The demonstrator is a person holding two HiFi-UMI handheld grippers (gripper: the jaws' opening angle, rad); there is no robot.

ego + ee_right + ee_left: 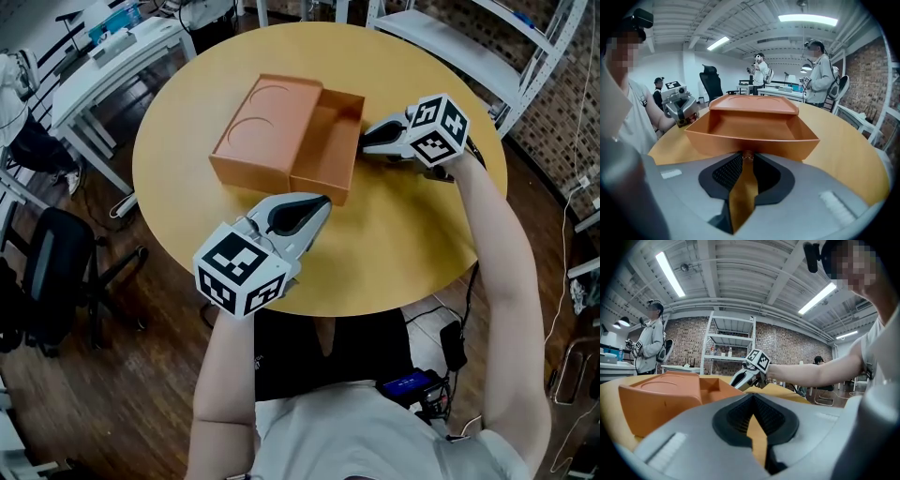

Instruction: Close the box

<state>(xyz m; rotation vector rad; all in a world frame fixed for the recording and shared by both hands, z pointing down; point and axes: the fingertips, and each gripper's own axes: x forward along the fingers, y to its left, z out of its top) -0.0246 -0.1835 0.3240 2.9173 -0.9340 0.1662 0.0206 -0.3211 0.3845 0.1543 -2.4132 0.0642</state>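
An orange box point(246, 172) sits half open on the far half of a round wooden table point(412, 234), a little left of its middle, with both hand-held grippers drawn up around it. The box appears to be a sliding kind. Its covered part point(265, 120), which bears two round impressions, lies toward the table's left edge, and an open tray point(322, 185) stands out of it toward the right edge.

The right gripper point(364, 141) points at the tray's outer end wall, with its tips touching that wall or just short of it. Its jaws are spread by a narrow slit through which the table shows. A small round nub point(746, 157) sits right at the tips and may be a pull on the tray wall. The view is too close to be sure, and the pads do not visibly squeeze it.

The left gripper point(321, 202) waits near the box's long side that faces the person, by the tray's near corner. Its jaws are also slightly parted and nothing is between them.

The closing step looks about to begin and has not been carried out, since the tray is still fully exposed. The next move probably calls for a steady push from the right gripper along the tray's length toward the table's left edge. The push should stay square to the end wall so the tray does not skew in its sleeve. The left gripper may need to brace the covered part so the whole box does not skate across the smooth top.
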